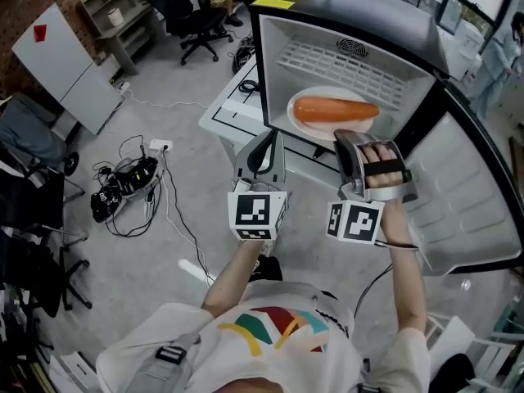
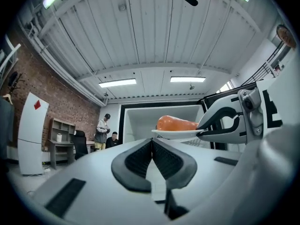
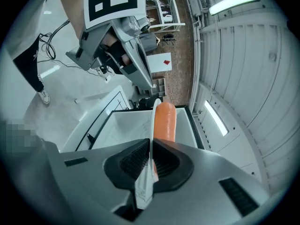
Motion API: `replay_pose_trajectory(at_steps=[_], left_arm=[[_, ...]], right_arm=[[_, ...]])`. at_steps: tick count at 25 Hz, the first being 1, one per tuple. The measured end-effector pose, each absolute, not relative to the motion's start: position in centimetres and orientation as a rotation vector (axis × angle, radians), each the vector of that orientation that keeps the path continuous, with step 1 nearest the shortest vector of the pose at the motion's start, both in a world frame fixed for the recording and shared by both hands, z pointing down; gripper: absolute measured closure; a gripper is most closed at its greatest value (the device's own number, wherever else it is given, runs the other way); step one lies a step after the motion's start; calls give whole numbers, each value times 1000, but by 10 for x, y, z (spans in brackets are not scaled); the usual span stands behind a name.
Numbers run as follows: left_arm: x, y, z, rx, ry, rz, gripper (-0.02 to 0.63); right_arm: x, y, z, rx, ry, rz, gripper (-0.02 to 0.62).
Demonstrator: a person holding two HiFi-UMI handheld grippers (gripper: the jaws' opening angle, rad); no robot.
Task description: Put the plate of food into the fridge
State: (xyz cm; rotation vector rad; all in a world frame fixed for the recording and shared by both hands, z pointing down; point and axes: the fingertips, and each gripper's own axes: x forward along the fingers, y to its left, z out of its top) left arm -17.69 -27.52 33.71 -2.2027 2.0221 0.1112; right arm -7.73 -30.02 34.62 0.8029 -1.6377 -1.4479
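Observation:
A white plate (image 1: 304,119) carrying a long orange food item (image 1: 336,110) sits in the mouth of the small open fridge (image 1: 352,56), above its wire shelf. My right gripper (image 1: 347,137) is shut on the plate's near rim. In the right gripper view the rim (image 3: 153,114) runs edge-on between the pads, with the food (image 3: 165,121) beyond. My left gripper (image 1: 267,140) hangs just left of the plate, shut and empty. In the left gripper view its jaws (image 2: 151,146) meet, and the plate (image 2: 174,134) shows ahead to the right.
The fridge door (image 1: 463,195) stands swung open to the right. Cables and a power strip (image 1: 135,178) lie on the floor at left. An office chair (image 1: 190,15) and shelving (image 1: 115,11) stand further back. Two people (image 2: 103,131) are by a desk in the distance.

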Motion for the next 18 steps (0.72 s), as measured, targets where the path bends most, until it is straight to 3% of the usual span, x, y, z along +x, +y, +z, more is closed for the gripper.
replay_pose_trajectory(at_steps=[10,18], left_arm=[[-226,-396,326,-2407,1752,86,598],[-201,-448,341,-2554,1634,85,599]], right_arm=[[-116,-416,326,962,-1481,-1290,575],[-92,-469,338,964,-1415,-1164,575]])
